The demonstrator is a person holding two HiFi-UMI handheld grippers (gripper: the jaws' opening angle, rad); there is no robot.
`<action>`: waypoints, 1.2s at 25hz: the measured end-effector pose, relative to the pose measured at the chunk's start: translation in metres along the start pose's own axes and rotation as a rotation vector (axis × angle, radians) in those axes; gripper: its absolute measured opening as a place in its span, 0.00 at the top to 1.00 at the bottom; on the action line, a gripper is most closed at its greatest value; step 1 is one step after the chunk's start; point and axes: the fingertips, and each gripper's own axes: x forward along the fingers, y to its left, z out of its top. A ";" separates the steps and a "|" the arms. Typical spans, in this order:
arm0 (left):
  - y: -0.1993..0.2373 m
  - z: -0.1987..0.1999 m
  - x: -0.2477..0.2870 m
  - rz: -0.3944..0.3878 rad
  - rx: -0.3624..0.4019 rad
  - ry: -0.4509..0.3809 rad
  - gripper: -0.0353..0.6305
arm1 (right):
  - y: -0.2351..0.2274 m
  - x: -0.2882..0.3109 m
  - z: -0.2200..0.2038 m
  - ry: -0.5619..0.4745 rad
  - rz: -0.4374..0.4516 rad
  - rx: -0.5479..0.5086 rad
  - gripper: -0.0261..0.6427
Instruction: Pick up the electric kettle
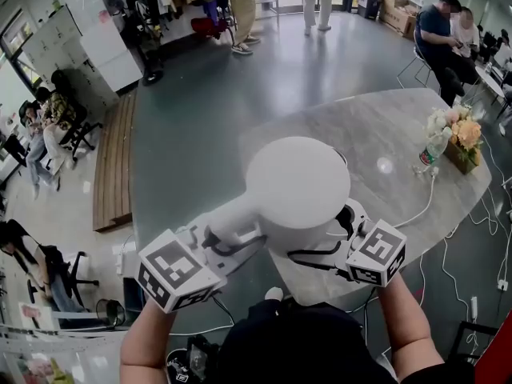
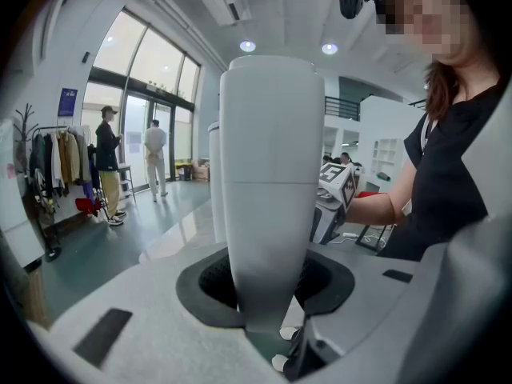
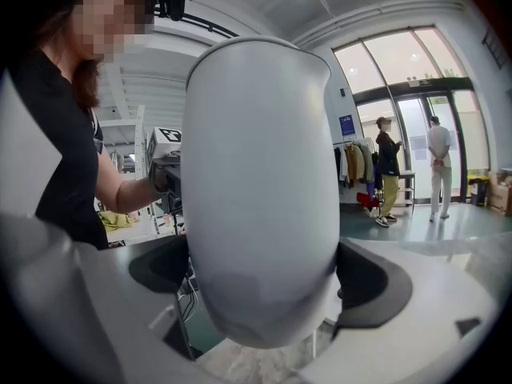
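Note:
A white electric kettle [image 1: 298, 186] is held up between both grippers over the near edge of the marble table [image 1: 400, 130]. My left gripper [image 1: 226, 238] is shut on the kettle's handle [image 2: 270, 190], which stands upright between its jaws. On the other side, my right gripper [image 1: 340, 232] is shut on the kettle's round body [image 3: 260, 190], with a jaw against each side. In the right gripper view the kettle's rounded bottom hangs above the table top [image 3: 256, 362]. The left gripper view also shows the right gripper's marker cube [image 2: 340, 186] beyond the handle.
A water bottle [image 1: 430, 152] and a box of flowers [image 1: 462, 138] stand at the table's far right. A white cable [image 1: 418, 208] runs over the table's right edge. Seated people [image 1: 444, 34] are at the back right. A wooden bench [image 1: 112, 166] lies on the floor to the left.

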 end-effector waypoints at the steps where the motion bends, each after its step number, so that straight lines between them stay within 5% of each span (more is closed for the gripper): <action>1: 0.001 0.001 0.000 0.000 0.002 -0.004 0.75 | -0.001 0.000 0.000 -0.002 0.001 0.005 0.17; 21: 0.014 0.029 0.007 0.040 0.061 -0.067 0.75 | -0.024 0.000 0.019 -0.017 0.022 -0.002 0.17; 30: 0.019 0.030 0.014 0.049 0.018 -0.097 0.75 | -0.034 -0.002 0.023 -0.002 0.018 -0.033 0.17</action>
